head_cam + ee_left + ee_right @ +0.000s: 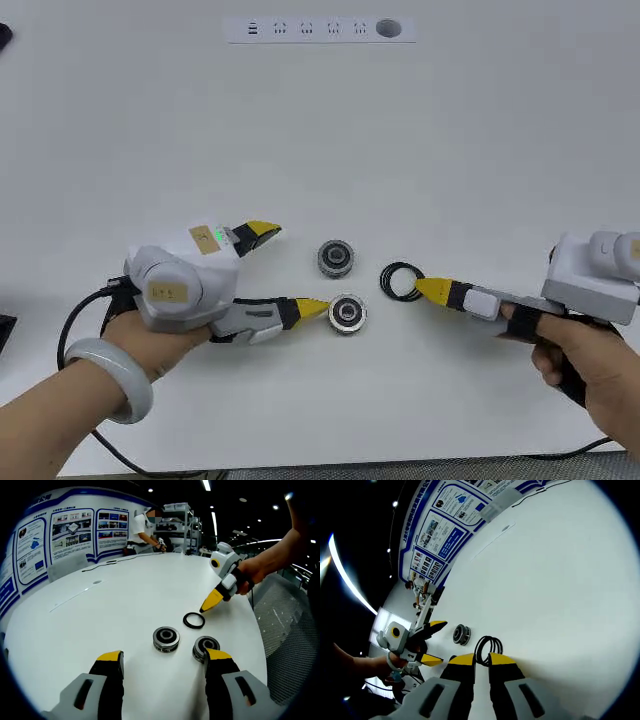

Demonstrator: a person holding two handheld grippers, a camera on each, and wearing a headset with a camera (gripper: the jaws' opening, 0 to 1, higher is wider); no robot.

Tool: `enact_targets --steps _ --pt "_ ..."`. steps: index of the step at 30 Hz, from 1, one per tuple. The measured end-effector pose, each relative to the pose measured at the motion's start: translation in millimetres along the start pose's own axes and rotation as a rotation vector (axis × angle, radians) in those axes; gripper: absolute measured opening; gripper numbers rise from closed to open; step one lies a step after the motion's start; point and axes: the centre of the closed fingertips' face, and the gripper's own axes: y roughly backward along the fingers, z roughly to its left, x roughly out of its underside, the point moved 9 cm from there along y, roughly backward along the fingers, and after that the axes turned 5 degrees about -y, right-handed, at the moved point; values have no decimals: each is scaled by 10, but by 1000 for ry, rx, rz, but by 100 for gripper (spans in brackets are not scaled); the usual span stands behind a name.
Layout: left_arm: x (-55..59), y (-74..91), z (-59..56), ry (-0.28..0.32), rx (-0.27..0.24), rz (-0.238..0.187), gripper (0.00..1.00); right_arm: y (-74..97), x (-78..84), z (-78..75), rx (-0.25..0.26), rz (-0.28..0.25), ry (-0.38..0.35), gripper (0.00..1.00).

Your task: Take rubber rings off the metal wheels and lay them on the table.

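Note:
Two metal wheels lie mid-table: the far wheel (336,257) (166,638) (461,634) and the near wheel (347,312) (205,647). Just to their right, thin black rubber rings (402,281) (193,620) (487,647) lie overlapped flat on the table. My left gripper (288,270) (165,656) (439,642) is open, with its lower jaw tip beside the near wheel and nothing between the jaws. My right gripper (432,289) (210,601) (482,659) is shut, its yellow tips at the right edge of the rings and holding nothing.
A white power strip (320,29) lies at the table's far edge. A black cable (75,320) trails from the left gripper toward the near edge. In the left gripper view a person (142,527) stands beyond the table, with shelving behind.

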Motion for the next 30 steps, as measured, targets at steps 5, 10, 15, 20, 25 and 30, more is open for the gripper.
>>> enact_targets --steps 5,10,15,20,25,30 --pt "2 36 -15 3 1 -6 66 42 4 53 -14 -7 44 15" --pt "15 85 -41 8 6 -14 67 72 10 115 -20 -15 115 23" --pt "60 141 -56 16 2 -7 68 86 23 139 -15 -20 155 25" --pt "78 191 -89 19 -1 -6 68 90 59 167 -4 -13 211 32" --pt "87 236 -125 26 -1 -7 68 98 102 197 4 -2 269 38" --pt "87 292 -171 30 -2 -10 69 113 143 249 10 -11 354 46"
